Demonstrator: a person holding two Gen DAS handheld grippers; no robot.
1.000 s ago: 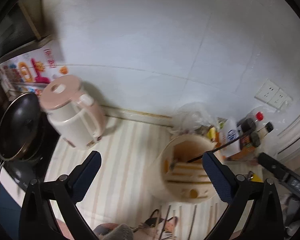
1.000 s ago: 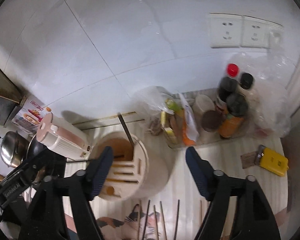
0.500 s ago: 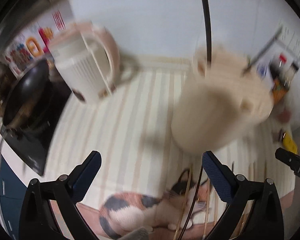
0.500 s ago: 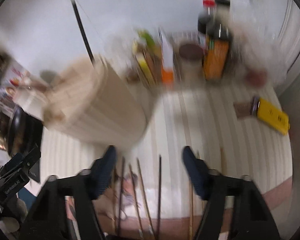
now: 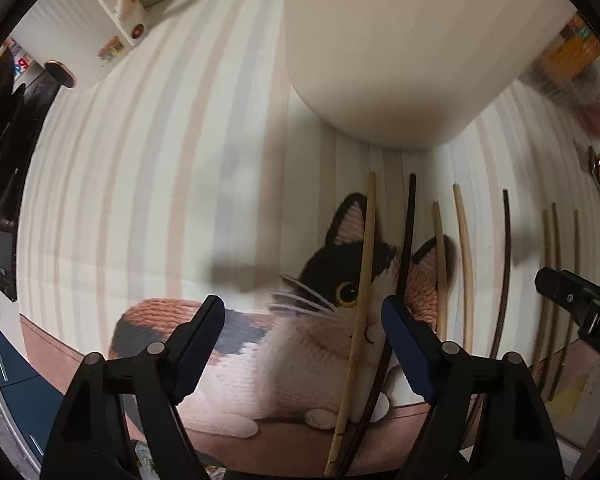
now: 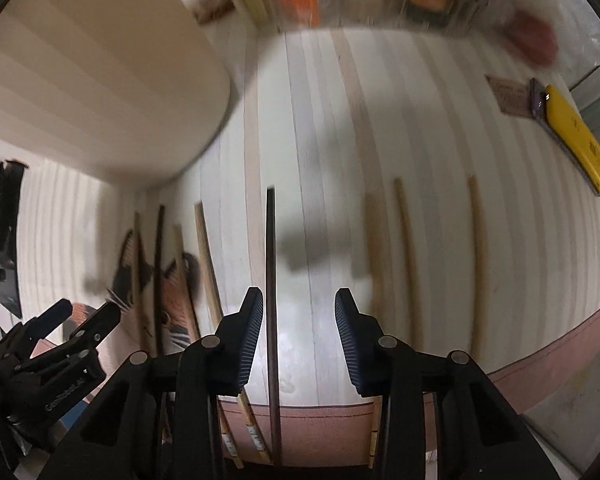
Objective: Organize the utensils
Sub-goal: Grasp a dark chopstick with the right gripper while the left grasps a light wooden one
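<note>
Down near the striped mat with a printed calico cat [image 5: 340, 320] that covers the tabletop [image 6: 572, 392], both tongs point at a row of loose chopsticks. The left tongs [image 5: 303, 316] stand wide apart but are closing; a pale wooden chopstick [image 5: 360, 292] lies across the cat between the blue pads, and a dark brown chopstick [image 5: 404, 248] runs just beside the right-hand pad, neither yet pressed. More pale and dark sticks [image 5: 462, 256] lie side by side further right, roughly parallel. The right tongs [image 6: 299, 316] are narrower and also closing, with a single dark chopstick [image 6: 271, 264] lying between the ribbed pads, close to the left-hand one; whether that pad touches it I cannot tell. Pale wooden chopsticks [image 6: 406, 240] lie apart to its right, somewhat blurred. A large cream cylindrical utensil holder [image 5: 400, 48] stands on the mat just beyond the stick ends, filling the upper part of both views. A yellow flat tool [image 6: 576, 140] lies near the tabletop's right edge, and a white kettle base [image 5: 100, 32] sits at far left.
</note>
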